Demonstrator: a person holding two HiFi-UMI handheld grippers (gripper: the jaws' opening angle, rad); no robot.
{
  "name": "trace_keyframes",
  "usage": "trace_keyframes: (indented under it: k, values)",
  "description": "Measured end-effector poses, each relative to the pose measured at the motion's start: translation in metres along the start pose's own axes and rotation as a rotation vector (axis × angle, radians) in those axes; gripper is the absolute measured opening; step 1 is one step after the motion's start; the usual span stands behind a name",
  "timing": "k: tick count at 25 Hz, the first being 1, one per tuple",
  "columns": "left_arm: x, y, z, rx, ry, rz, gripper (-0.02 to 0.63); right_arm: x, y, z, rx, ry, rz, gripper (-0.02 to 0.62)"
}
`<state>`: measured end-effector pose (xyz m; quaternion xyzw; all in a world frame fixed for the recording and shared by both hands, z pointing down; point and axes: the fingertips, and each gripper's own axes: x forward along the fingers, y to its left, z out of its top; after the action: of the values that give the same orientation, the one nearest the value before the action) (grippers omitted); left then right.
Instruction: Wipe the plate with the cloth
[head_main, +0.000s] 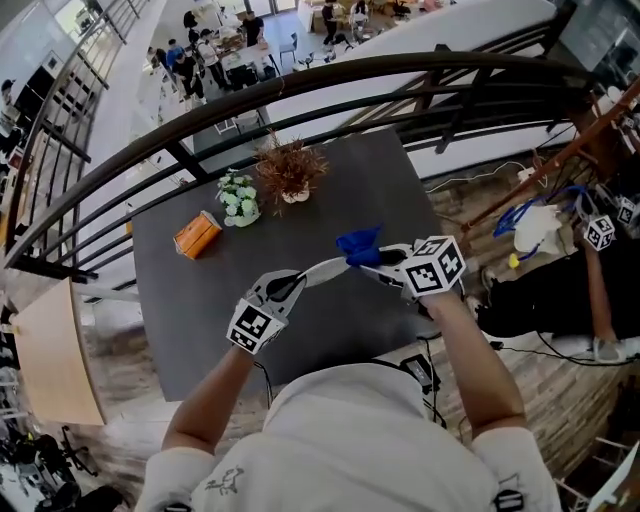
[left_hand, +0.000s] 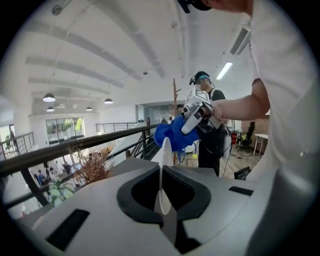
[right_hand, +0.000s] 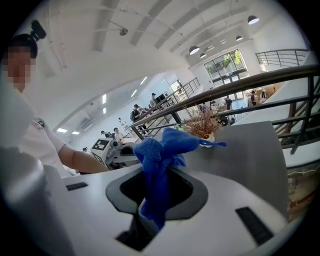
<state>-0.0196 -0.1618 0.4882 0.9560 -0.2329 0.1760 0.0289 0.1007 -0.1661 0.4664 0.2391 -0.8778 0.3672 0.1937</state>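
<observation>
Table (head_main: 380, 195): plant (head_main: 290, 168), flowers (head_main: 238, 197), orange box (head_main: 196, 235) beyond plate (head_main: 322, 268).

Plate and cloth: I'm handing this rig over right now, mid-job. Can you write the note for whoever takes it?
Left hand-held gripper: shut on the white plate, gripped by its rim and held over the table.
Right hand-held gripper: shut on the blue cloth.
Position: the cloth is bunched right at the plate's far rim, and both are off the table.
Done: both things are picked up and brought together.
Left: wipe the plate's faces. The pictures don't show whether any wiping has happened.
</observation>
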Motion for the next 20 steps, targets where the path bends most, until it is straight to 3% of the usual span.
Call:
trace_keyframes:
  k: [8,13,17,20]
  values:
    - [0.043,0.002,-0.045,-0.195,0.088,0.008,0.020,0.016,-0.032,-0.017,0.034,-0.001,0.014,0.080]
    - [0.073,0.004,-0.083,-0.368,0.126,0.051,0.020,0.028,-0.071,-0.045,0.072,0.004,-0.032,0.080]
    - [0.092,0.003,-0.108,-0.445,0.152,0.082,0.020,0.041,-0.092,-0.073,0.112,0.023,-0.057,0.080]
    - [0.099,0.004,-0.120,-0.596,0.109,0.107,0.020,0.049,-0.105,-0.087,0.151,0.014,-0.074,0.080]
